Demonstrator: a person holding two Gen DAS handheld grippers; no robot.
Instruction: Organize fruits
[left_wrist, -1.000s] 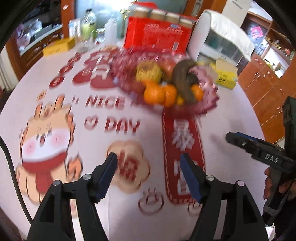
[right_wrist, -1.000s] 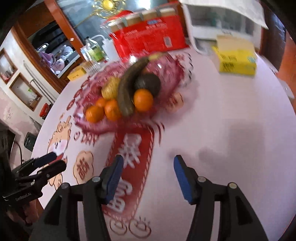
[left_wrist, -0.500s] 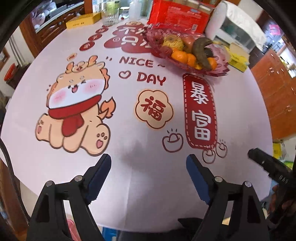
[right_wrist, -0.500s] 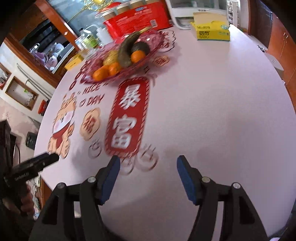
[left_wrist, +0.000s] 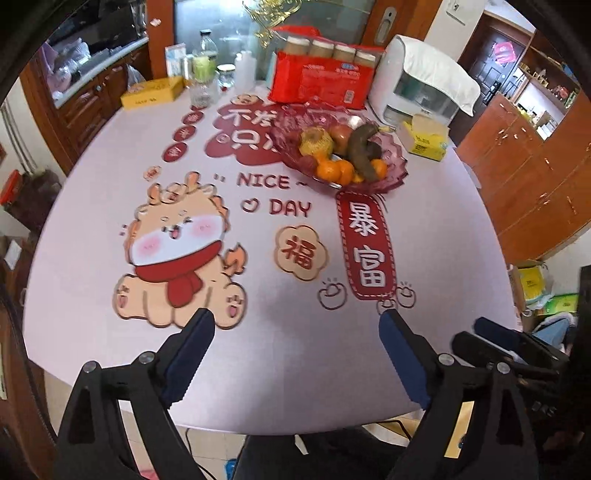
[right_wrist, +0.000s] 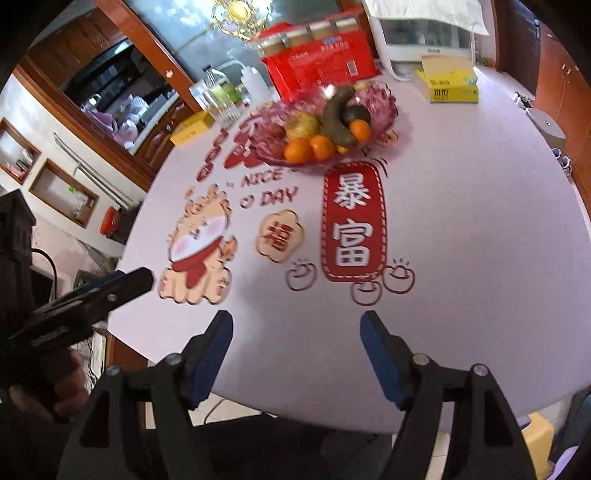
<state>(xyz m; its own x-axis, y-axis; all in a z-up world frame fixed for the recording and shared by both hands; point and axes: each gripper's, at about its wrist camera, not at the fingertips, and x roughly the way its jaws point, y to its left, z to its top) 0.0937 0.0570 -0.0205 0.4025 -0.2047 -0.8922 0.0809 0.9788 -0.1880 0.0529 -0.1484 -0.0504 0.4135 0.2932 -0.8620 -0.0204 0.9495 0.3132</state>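
2 grippers hang over the near edge of the worktop (left_wrist: 443, 229), at the bottom of each wrist view, and nothing sits between either pair of blue pads. The left gripper (left_wrist: 295, 354) has its jaws spread wide and opening; the right gripper (right_wrist: 295, 354) is likewise empty, jaws apart and opening. Each also shows in the other's view: the right gripper at the lower right of the left wrist view, the left gripper with a hand (right_wrist: 40, 391) on its grip at the lower left of the right wrist view.

1 pink, ruffled glass fruit bowl (left_wrist: 391, 177) stands in the upper middle of both frames, well apart from both grippers, just above the red banner printed on the cloth. Inside it lie several small oranges (left_wrist: 330, 170) grouped at the near rim, a long dark brownish-green curved fruit (left_wrist: 360, 151) draped across the heap, a knobbly yellow fruit (left_wrist: 316, 142) at the left, a reddish round fruit (left_wrist: 341, 133) behind it, and a dark round fruit (right_wrist: 356, 112) beside the curved one. All the fruit in view is in the bowl.

Behind the bowl stands a red carton (left_wrist: 321, 83) with 4 capped jars along its top; a yellow tissue box (left_wrist: 424, 138) sits to the bowl's right.
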